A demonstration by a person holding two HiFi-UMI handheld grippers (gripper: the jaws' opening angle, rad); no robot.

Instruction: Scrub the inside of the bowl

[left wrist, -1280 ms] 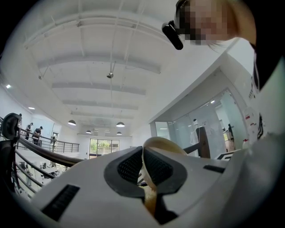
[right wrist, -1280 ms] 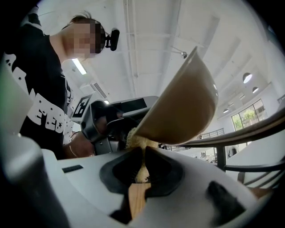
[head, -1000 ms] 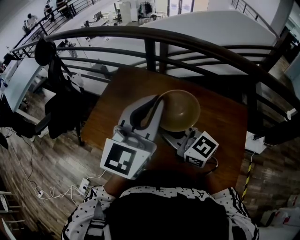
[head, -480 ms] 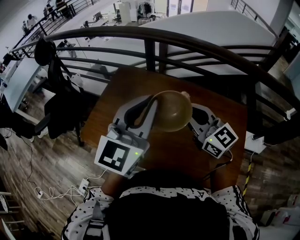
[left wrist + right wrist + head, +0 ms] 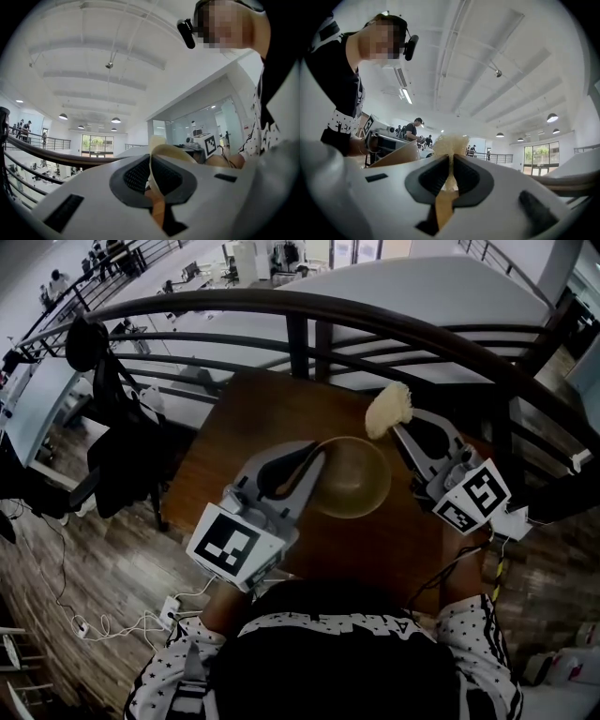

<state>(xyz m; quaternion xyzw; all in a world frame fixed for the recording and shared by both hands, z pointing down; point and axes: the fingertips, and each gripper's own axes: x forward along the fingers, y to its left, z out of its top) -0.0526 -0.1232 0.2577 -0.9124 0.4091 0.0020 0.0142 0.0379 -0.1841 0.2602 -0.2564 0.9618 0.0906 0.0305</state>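
View from above of a brown wooden worktop [image 5: 246, 418] set against a dark curved railing [image 5: 375, 320], with the person's dark, white-speckled shirt [image 5: 337, 662] filling the near edge. Near the middle of the worktop is a tan bowl [image 5: 354, 482], its inside facing up toward the camera. The left claw [image 5: 317, 454] reaches in from the near left and is pressed together on the bowl's left rim; its own camera shows the thin pale rim pinched between the two dark pads, curving up and to the right. Whether the bowl's base touches the worktop cannot be told. The left claw's marker cube [image 5: 234, 545] sits at the near left, close to the person's body. The right claw [image 5: 398, 425] comes in from the right and is closed on a pale yellow, fibrous scrubber [image 5: 387, 409], a fluffy tuft that sticks out past its tips. The scrubber is outside the bowl, just beyond its far right rim, near it but apart. The right claw's marker cube [image 5: 473, 498] lies to the right of the bowl. Dark clothing [image 5: 112, 418] hangs on the railing at the far left, above a wooden plank floor [image 5: 103, 559] with white cables.
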